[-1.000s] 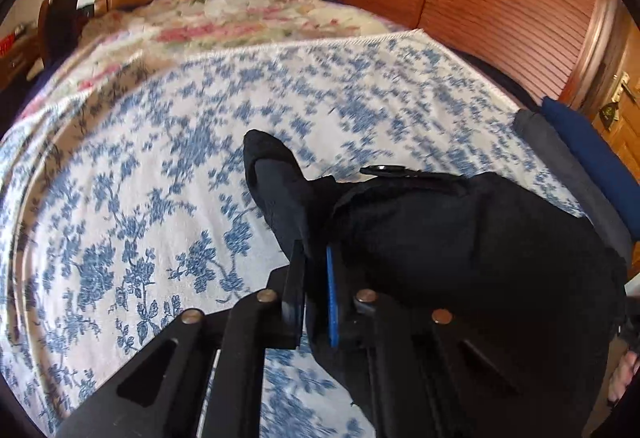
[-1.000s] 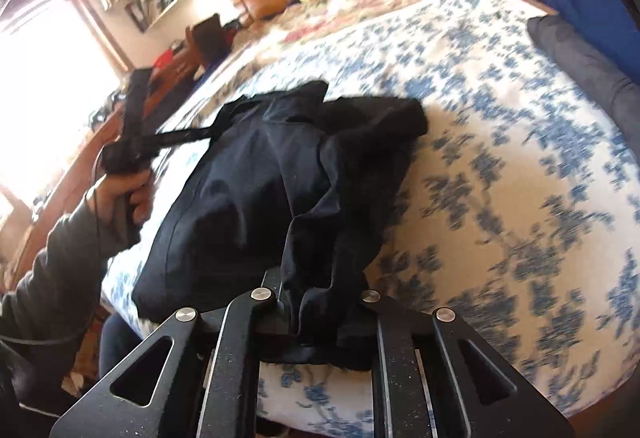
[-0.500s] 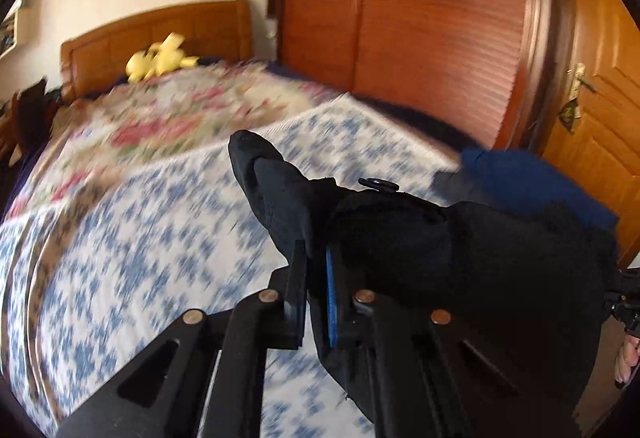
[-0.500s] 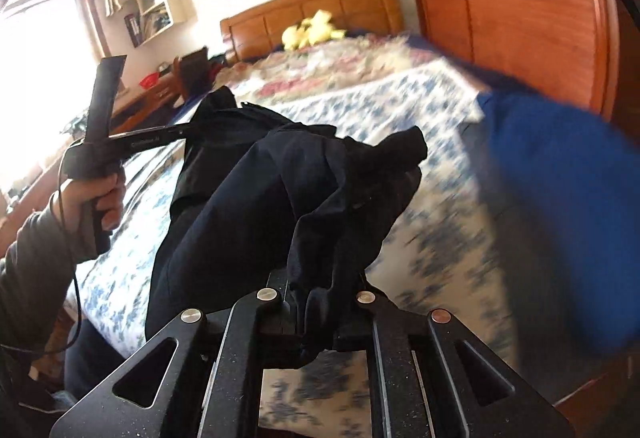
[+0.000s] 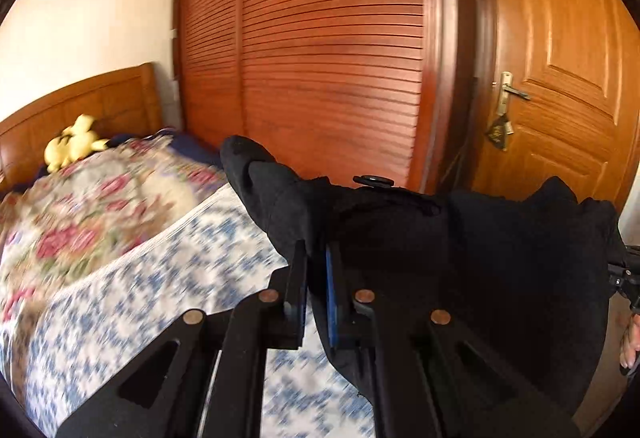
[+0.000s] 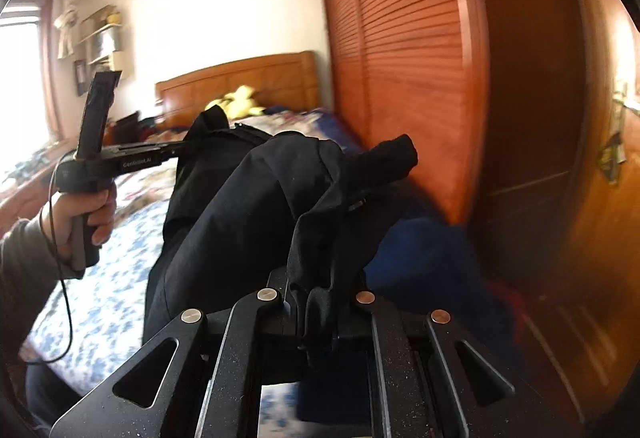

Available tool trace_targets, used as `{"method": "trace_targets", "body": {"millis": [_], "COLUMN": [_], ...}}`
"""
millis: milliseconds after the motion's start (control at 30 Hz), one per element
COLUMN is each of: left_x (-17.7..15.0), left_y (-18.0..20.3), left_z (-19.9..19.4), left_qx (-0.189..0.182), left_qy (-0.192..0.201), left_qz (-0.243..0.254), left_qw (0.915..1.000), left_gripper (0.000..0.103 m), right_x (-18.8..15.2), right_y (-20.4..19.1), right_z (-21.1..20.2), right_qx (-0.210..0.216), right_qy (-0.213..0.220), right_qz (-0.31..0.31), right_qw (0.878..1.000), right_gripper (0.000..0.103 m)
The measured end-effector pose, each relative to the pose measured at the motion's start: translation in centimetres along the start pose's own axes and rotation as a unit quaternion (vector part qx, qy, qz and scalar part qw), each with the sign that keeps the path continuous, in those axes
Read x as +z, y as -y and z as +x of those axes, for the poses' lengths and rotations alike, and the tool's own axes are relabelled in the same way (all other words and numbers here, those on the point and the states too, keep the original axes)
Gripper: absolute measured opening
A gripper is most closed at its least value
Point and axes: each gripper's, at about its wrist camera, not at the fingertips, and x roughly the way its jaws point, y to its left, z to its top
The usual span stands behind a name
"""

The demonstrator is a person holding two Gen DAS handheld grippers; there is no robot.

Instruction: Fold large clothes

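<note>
Both pairs of fingers are clamped on the same black, soft fabric garment: the left gripper pinches a bunched edge between its dark and blue-faced pads, and the right gripper grips another fold drawn down into its jaws. A second ago the garment lay heaped on the blue-and-white floral bedspread; now it hangs in the air between the two grippers, well clear of the bed, and both cameras have tilted up so that the red-brown louvred wardrobe doors and the panelled wooden door fill the upper frame. The bedspread is smeared with motion blur, so the lift seems to be under way rather than finished. In the right wrist view the person's left hand holds its gripper handle out to the side, with the cloth stretched only loosely between the two grips. My reading is that the garment is being raised to shake it open and find its shape, so folding proper has not yet begun. It is still crumpled, and it could slip from a shallow pinch.
</note>
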Motion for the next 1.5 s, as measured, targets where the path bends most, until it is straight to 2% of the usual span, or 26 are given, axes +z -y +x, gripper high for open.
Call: {"method": "trace_targets", "body": {"millis": [133,300,400,467,533,600,667,733,767,833,933,1067,1167,1300,1333,1500], "left_x": [1.8,0.9,-0.4,-1.3,-2.0,-2.3,-2.6,-3.0,-3.3,-4.1,-5.8,-8.1,-9.1,-10.1,-10.3,-11.5], "left_y": [3.0,6.1,6.8,7.0,6.4,6.3,6.6,6.6,6.6,6.5,6.4,6.4,5.7,4.7,4.5,3.1], "left_z": [3.5,7.5,9.3,9.0,7.8,6.8,5.5,3.6,2.9,0.9,-2.4,-6.2,-8.5,-10.7,-11.2,-13.7], "left_qx": [-0.022,-0.043,-0.041,-0.036,-0.038,-0.045,-0.041,-0.041,-0.040,-0.046,-0.056,-0.059,-0.046,-0.034,-0.033,-0.024], "left_qy": [-0.003,-0.033,-0.075,-0.089,-0.095,-0.096,-0.093,-0.086,-0.082,-0.071,-0.048,-0.027,-0.013,0.002,0.005,0.015], "left_qz": [0.000,0.018,0.018,0.026,0.023,0.025,0.039,0.050,0.050,0.044,0.038,0.028,0.021,0.012,0.009,-0.004], "left_qw": [0.9998,0.9984,0.9962,0.9950,0.9945,0.9941,0.9941,0.9942,0.9945,0.9955,0.9965,0.9975,0.9986,0.9994,0.9994,0.9996], "left_gripper": [0.005,0.006,0.008,0.010,0.012,0.019,0.024,0.028,0.032,0.033,0.034,0.039,0.042,0.048,0.052,0.053], "right_x": [0.4,-0.5,-1.8,-3.1,-4.1,-4.4,-4.3,-3.6,-3.3,-2.8,-1.5,-0.5,-0.1,0.3,0.4,-0.6], "right_y": [3.4,7.5,9.7,10.7,10.9,10.8,10.9,10.7,10.3,9.4,7.8,6.5,6.1,5.3,5.2,6.0], "right_z": [-1.0,-1.8,-0.7,0.5,0.9,0.6,0.3,0.0,-0.2,-0.9,-1.7,-0.9,0.2,1.2,1.5,4.8], "right_qx": [-0.045,-0.105,-0.123,-0.127,-0.138,-0.148,-0.163,-0.166,-0.172,-0.180,-0.165,-0.143,-0.120,-0.138,-0.135,-0.140], "right_qy": [0.004,-0.009,-0.036,-0.068,-0.076,-0.070,-0.063,-0.053,-0.048,-0.038,-0.016,-0.012,-0.010,-0.004,-0.007,-0.058], "right_qz": [0.007,0.021,0.038,0.050,0.049,0.050,0.053,0.051,0.045,0.029,0.012,0.003,0.006,-0.009,-0.010,-0.002], "right_qw": [0.999,0.994,0.991,0.988,0.986,0.985,0.983,0.983,0.983,0.983,0.986,0.990,0.993,0.990,0.991,0.988], "right_gripper": [0.006,0.006,0.006,0.007,0.009,0.021,0.048,0.053,0.054,0.055,0.055,0.055,0.055,0.055,0.055,0.055]}}
